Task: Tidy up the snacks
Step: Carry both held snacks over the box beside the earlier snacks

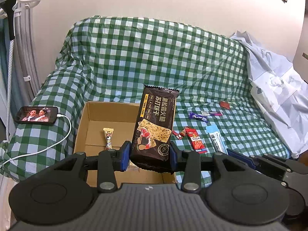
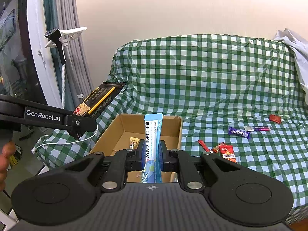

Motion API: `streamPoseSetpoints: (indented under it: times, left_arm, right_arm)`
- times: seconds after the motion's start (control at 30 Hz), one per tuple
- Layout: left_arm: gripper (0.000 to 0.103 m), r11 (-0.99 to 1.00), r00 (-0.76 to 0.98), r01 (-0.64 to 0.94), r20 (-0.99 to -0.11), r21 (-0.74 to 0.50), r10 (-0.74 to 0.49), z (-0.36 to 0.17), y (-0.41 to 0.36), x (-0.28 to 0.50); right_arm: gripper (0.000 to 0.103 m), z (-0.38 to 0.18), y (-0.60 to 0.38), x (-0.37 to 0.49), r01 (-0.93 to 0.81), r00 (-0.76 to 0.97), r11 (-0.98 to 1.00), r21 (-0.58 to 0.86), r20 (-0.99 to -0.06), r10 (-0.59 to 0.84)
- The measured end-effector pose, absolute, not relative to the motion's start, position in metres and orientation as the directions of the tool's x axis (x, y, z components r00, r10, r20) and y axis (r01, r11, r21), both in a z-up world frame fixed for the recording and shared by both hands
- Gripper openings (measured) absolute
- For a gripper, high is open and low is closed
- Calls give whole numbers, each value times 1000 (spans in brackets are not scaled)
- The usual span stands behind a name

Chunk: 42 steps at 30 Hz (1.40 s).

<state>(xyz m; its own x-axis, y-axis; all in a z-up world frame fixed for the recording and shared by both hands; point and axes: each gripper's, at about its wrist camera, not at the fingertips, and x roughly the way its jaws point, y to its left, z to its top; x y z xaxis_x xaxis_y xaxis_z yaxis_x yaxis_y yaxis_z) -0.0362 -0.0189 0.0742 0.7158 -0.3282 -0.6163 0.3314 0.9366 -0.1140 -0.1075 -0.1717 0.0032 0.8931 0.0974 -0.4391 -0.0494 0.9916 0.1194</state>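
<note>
My left gripper [image 1: 149,154] is shut on the lower end of a dark brown cracker packet [image 1: 155,123], which stands upright above the open cardboard box [image 1: 84,127]. In the right wrist view the same packet [image 2: 100,100] hangs left of the box [image 2: 178,132]. My right gripper [image 2: 151,152] is shut on a light blue stick sachet [image 2: 152,132], held upright over the box's near edge. One small beige snack [image 1: 108,138] lies inside the box. Loose on the checked cloth are a red packet [image 2: 228,153], a purple candy [image 2: 238,132] and a red square [image 2: 274,118].
A phone [image 1: 36,114] with a white cable [image 1: 65,134] lies on the left armrest. A white and purple stick [image 2: 257,128] and small red sticks [image 2: 204,146] lie on the seat. Pale cloth [image 1: 275,88] covers the right side. A hand [image 2: 5,159] shows at far left.
</note>
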Motion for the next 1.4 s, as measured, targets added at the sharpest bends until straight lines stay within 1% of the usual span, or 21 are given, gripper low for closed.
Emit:
streamPoseSetpoints:
  times: [0.2,0.53,1.03,1.4]
  left_arm:
    - [45,937,705,327,-629,-120,-327,71,-17,-33]
    - [45,946,669,296,-679,-129,-302,52,-15,-1]
    - [45,963,588,239,-770,-128,-248,1,-6,72]
    - [45,973,502,213,-844,-91,-189,-53,-10,129]
  right_arm:
    - [14,1,-172,-102,-50,886,992,119,-453,99]
    - [14,-10,-173,-76,-49,857,991,121,-505,104]
    - [14,-41,-165,-5,-48,779,988,146,-613,128]
    - [14,-76,-156,62,-63,711,983,170,-684,164]
